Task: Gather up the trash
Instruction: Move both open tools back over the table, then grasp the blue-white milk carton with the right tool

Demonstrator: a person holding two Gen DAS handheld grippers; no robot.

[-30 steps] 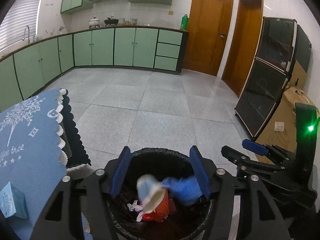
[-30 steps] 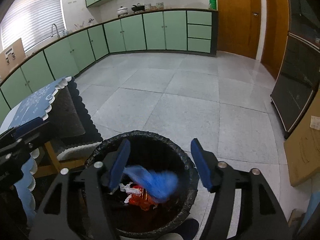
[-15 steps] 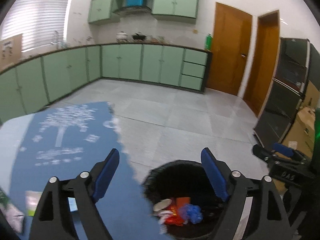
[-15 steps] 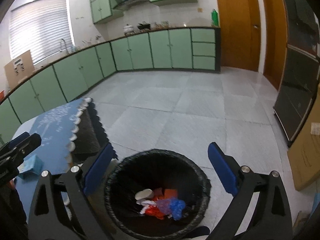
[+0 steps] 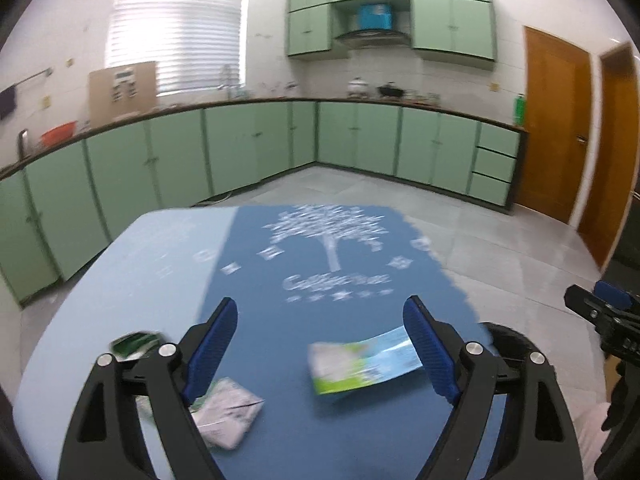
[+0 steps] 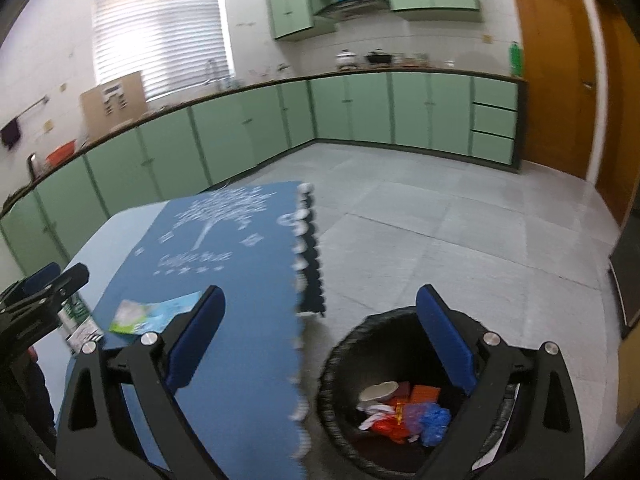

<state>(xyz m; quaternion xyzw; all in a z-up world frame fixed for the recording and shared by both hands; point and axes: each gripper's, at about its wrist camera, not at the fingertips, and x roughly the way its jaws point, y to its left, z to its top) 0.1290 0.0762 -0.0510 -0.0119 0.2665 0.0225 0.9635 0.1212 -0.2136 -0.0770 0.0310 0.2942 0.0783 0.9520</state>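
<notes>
Both your grippers wide and empty above table and bin.

Your left gripper (image 5: pixel 320 356) hangs over the blue tablecloth (image 5: pixel 340 248), where a green-and-blue packet (image 5: pixel 360 364) and a white wrapper (image 5: pixel 228 412) lie; your right gripper (image 6: pixel 320 344) is above the black trash bin (image 6: pixel 340 364) holding discarded scraps (image 6: pixel 404 412).

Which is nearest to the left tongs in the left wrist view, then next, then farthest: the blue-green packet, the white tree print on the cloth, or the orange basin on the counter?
1. Blue-green packet: on the blue cloth, just inside the right finger of the open left tongs.
2. White tree print: farther up the cloth, centre.
3. Orange basin: on the far counter, left.
</notes>
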